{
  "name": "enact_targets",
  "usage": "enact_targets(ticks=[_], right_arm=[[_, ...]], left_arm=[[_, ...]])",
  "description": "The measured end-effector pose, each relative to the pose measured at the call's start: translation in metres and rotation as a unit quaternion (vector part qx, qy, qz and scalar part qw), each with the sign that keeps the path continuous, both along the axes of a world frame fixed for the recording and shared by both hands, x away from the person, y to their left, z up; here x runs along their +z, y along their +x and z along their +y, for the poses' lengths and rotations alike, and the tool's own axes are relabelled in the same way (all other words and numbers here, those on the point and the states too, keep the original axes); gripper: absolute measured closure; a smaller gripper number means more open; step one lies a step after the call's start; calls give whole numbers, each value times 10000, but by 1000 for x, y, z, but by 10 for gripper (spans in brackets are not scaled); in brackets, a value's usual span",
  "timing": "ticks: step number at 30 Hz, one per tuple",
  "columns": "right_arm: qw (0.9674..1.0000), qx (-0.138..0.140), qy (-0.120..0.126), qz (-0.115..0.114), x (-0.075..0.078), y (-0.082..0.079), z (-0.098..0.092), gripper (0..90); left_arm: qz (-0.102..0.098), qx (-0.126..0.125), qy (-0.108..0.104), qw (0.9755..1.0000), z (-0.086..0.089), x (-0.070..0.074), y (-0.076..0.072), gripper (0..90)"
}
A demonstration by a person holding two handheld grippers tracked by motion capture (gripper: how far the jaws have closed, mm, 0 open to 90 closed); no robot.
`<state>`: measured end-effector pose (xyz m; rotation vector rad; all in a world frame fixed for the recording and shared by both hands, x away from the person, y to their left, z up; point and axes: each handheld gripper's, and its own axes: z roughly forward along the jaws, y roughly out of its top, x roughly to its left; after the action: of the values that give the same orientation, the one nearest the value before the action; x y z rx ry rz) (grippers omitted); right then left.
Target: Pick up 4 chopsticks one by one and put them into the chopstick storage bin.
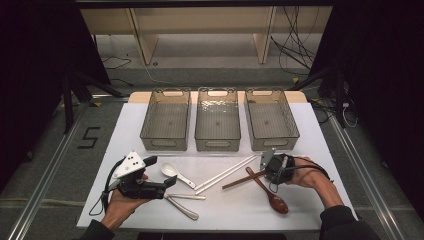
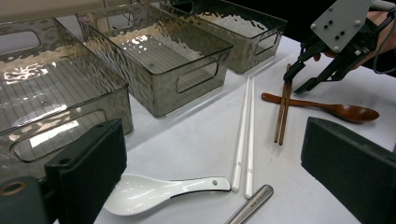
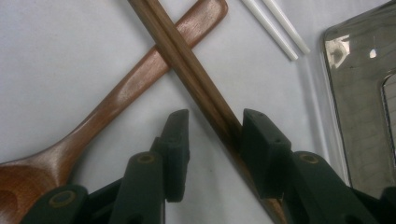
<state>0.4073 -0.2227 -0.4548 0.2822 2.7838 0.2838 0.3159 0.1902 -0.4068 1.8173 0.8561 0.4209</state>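
Observation:
A pair of brown chopsticks (image 1: 240, 180) (image 3: 187, 70) lies across the handle of a wooden spoon (image 1: 272, 197) (image 3: 116, 93) at the front right of the white table (image 1: 230, 212). My right gripper (image 1: 265, 170) (image 3: 217, 119) is down at their far end, open, with the brown chopsticks running between its jaws. They lie close to the right pad, and a gap shows at the left pad. My left gripper (image 1: 161, 171) (image 2: 210, 140) rests at the front left, open and holding nothing, and points toward the right gripper (image 2: 299, 79).
Three clear grey baskets (image 1: 166, 145) (image 1: 217, 145) (image 1: 272, 142) stand in a row at the back, with nothing in them. A white spoon (image 1: 172, 171) (image 2: 149, 191), white chopsticks (image 1: 225, 174) (image 2: 246, 130) and metal utensils (image 1: 182, 205) lie mid-table.

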Motion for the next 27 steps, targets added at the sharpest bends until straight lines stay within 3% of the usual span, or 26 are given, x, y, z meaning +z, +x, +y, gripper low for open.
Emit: enact_targets(ticks=[14, 21, 27], right_arm=[[9998, 105, -107, 137, -1, -1, -1, 700], [9991, 135, -129, 389, 1, -2, -4, 758], [9977, 319, -264, 535, 2, -6, -8, 804]], left_arm=[[-11, -12, 14, 10000, 0, 0, 0, 62], [-5, -5, 10, 10000, 0, 0, 0, 62], [-4, -6, 12, 10000, 0, 0, 0, 62]])
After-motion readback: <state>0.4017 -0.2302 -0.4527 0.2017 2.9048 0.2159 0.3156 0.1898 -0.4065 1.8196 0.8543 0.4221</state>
